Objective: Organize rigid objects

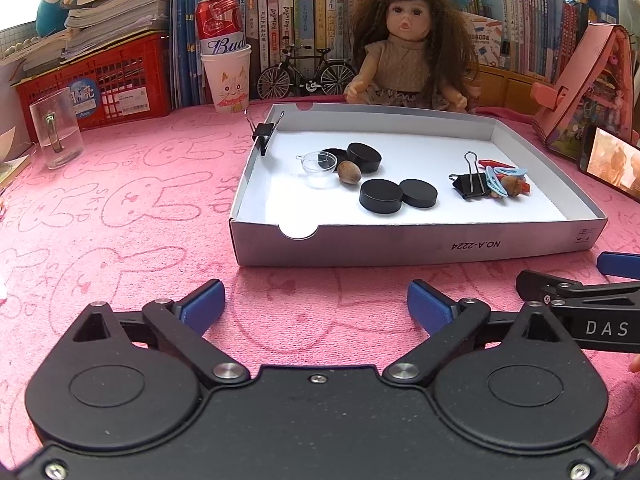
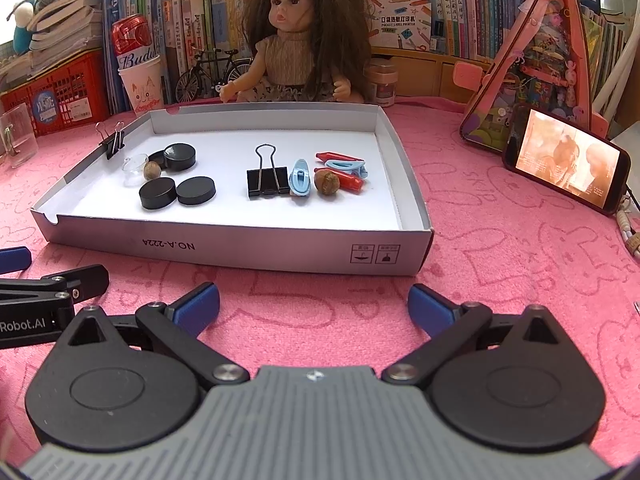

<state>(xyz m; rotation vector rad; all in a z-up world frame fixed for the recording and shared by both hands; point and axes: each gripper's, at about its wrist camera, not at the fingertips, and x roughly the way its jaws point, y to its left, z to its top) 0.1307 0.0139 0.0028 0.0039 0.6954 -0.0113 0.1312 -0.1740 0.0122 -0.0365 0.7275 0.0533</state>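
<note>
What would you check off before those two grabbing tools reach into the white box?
1. Left gripper fingers open, nothing between them: ok.
2. Right gripper fingers open, nothing between them: ok.
3. Shallow white cardboard box flat on the pink cloth, near wall facing both tools: ok.
4. Large black binder clip lying apart from the round black discs: ok.
5. Small clear plastic cup touching the brown nut: cannot tell.
6. Which item goes next: cannot tell.

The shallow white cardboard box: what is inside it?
Black round discs, a large black binder clip, two brown nuts, blue and red clips, a clear plastic cup. Part of one disc is hidden.
</note>
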